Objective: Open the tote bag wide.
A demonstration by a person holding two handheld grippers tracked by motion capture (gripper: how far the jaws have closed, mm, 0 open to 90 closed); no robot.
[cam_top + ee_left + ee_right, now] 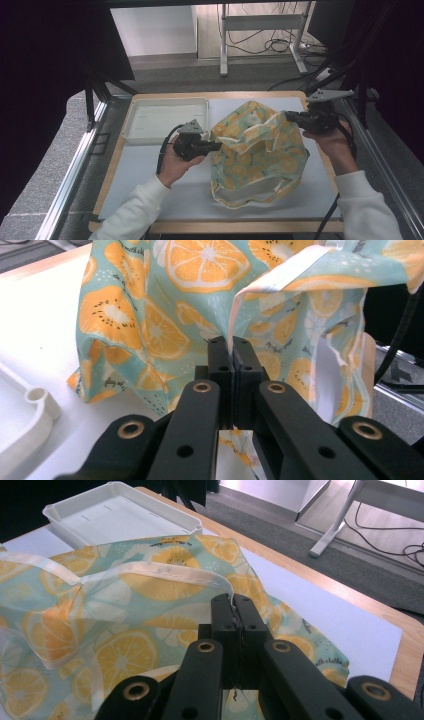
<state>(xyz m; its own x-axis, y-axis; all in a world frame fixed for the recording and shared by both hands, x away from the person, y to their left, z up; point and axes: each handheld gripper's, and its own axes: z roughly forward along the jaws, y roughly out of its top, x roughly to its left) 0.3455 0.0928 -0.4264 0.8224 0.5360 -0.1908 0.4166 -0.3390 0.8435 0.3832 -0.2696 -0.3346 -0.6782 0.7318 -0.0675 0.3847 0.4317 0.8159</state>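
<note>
From the high view I have the left gripper (pixel 216 145) and the right gripper (pixel 288 115) each pinching the white-trimmed edge of the fruit-print cloth bag (pixel 260 155), which hangs between them over the grey mat (pixel 145 170), its lower part resting there beside the white tray (pixel 165 120)

In the left gripper view my jaws are clamped together on the bag's trim (pixel 280 282), fabric bunched just beyond the tips

In the right gripper view the jaws are likewise closed on the hem (pixel 170 570), the bag draped below toward the tray (pixel 120 515)

To do this well, I judge I should keep both pinches firm, raise evenly and draw the hands apart so the opening spreads without the trim slipping
</note>
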